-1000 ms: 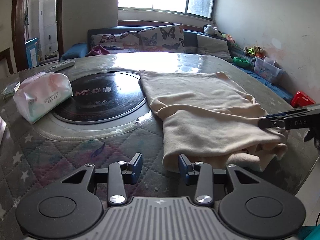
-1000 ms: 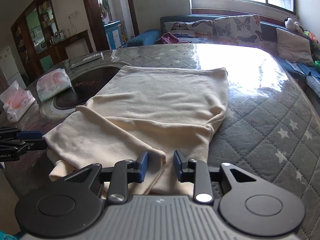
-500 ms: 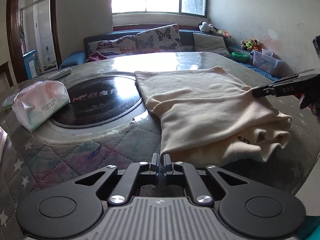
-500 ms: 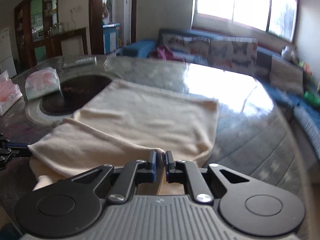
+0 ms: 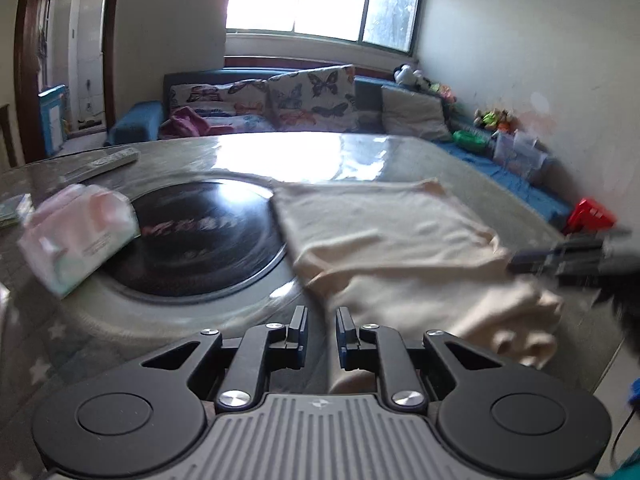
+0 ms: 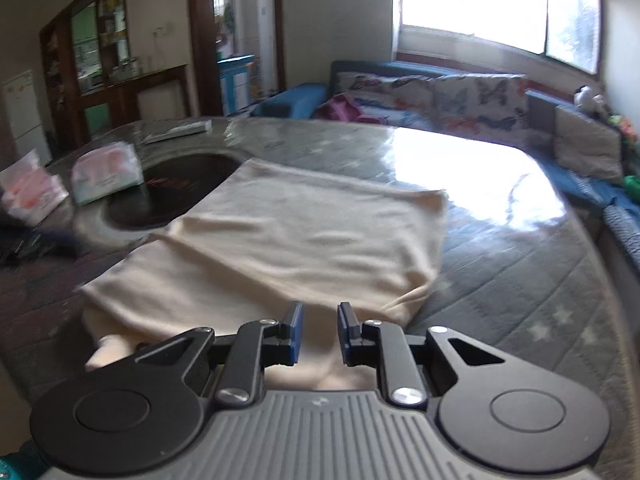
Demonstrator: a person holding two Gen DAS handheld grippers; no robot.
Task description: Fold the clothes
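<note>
A cream garment (image 5: 400,248) lies partly folded on the round table, its near end bunched at the table edge; it also shows in the right wrist view (image 6: 304,240). My left gripper (image 5: 321,330) is open and empty, just left of the garment's near corner. My right gripper (image 6: 319,330) is open and empty over the garment's near edge. The right gripper's fingers (image 5: 568,256) show blurred at the garment's right side in the left view.
A black glass turntable (image 5: 200,236) sits in the table's middle. A tissue pack (image 5: 80,236) lies on its left side, a second pack (image 6: 28,192) further left. A remote (image 5: 104,164) lies at the far side. A sofa with cushions (image 5: 304,100) stands behind.
Both grippers were shut on the garment's near edge half a second ago. Both are now open and have let it go; the cloth has dropped back onto the table.
</note>
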